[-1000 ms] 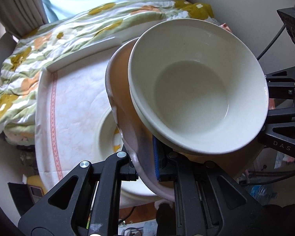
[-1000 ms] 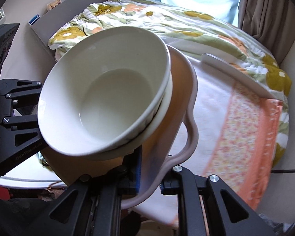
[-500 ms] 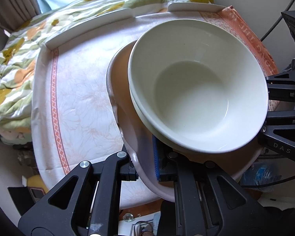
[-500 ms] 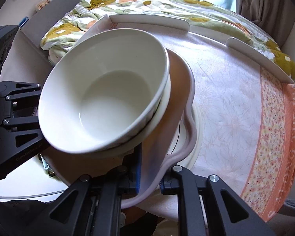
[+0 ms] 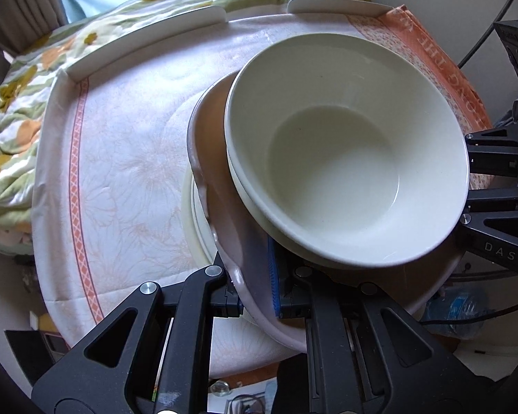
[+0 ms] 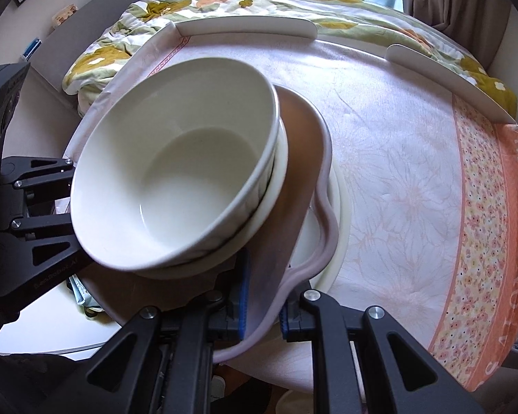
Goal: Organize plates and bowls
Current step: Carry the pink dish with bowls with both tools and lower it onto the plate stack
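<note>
Here both grippers, left [image 5: 255, 293] and right [image 6: 262, 305], have their fingers clamped on opposite rims of a plate [image 5: 210, 131] carrying stacked bowls [image 5: 345, 172], above a white plate [image 6: 342, 220] on the clothed tabletop [image 5: 127, 158]; bed [image 6: 197, 10] behind.

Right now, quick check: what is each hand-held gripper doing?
Left hand-held gripper: closed on the rim of the pink plate, which carries the stacked white bowls.
Right hand-held gripper: closed on the same pink plate's opposite rim.
</note>
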### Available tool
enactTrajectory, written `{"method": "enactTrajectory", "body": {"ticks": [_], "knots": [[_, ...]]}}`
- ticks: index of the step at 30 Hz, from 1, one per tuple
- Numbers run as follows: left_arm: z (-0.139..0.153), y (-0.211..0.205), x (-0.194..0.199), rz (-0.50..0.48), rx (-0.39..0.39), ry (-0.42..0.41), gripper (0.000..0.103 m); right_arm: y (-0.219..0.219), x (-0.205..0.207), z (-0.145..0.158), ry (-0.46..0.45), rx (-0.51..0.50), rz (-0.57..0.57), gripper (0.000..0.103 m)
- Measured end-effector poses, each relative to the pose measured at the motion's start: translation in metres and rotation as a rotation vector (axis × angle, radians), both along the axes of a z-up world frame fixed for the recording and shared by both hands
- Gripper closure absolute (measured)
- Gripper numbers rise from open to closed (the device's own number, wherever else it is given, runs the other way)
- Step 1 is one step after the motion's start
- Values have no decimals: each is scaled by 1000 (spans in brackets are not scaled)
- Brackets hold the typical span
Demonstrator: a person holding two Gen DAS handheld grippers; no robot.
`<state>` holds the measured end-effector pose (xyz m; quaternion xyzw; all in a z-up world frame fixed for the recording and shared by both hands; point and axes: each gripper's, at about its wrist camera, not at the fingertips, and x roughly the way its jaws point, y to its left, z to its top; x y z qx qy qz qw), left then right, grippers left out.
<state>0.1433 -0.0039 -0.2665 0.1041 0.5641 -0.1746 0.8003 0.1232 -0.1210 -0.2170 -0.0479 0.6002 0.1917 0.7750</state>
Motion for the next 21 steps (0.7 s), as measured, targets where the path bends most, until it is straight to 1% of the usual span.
{"method": "enactTrajectory", "body": {"ticks": [5,10,12,17,21], "knots": [[0,0,-1,5,4,-14,93,5,-2,1,-1,-38,27,89],[2,-5,-3,-4,45,-12,92,4,2,-1,32,-25,26,89],[3,-6,-3,-12,53,0,92,3,3,-1,46,-24,22,89],[4,-4,-2,-5,50,64,92,4,4,4,65,-40,17,89],[4,0,2,-2,29,99,91,3,5,7,84,-41,-1,89]]}}
